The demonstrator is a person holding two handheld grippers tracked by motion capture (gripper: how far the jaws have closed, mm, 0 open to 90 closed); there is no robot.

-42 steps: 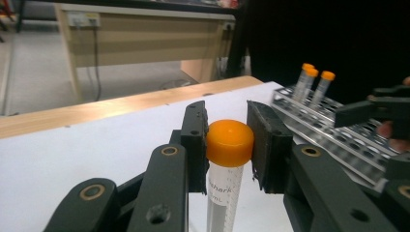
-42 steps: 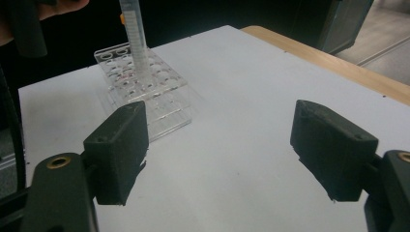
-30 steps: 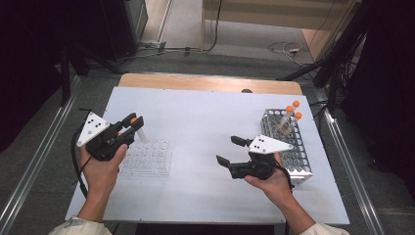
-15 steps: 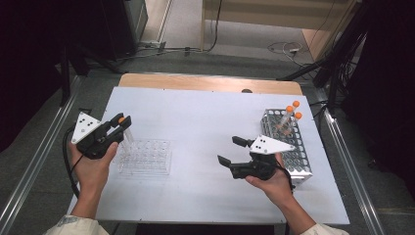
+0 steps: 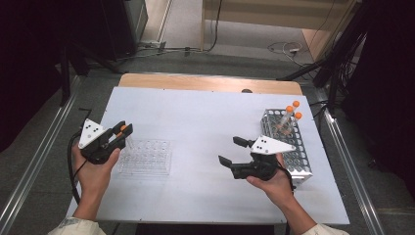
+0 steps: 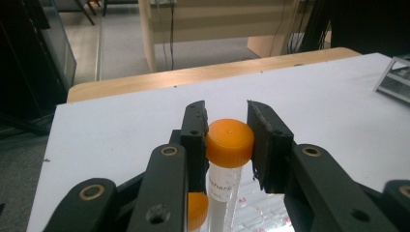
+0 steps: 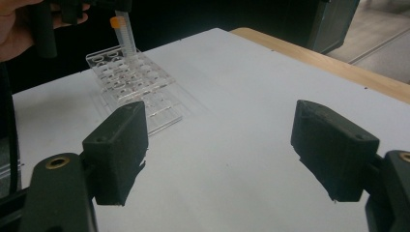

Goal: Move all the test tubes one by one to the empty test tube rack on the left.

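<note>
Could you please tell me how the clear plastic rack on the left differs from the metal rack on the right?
The clear rack is see-through plastic and low, while the metal rack is a taller silver wire frame. The metal rack holds orange-capped tubes at its far end, while the clear rack's wells look empty, with one tube held over its left end by the left gripper. Both rest on the white table.

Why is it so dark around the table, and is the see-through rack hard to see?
High view: light falls on the white table, the surroundings stay dark, and the clear rack looks faint. Left gripper view: the orange-capped tube is sharp. Right gripper view: the near jaws look soft.
</note>
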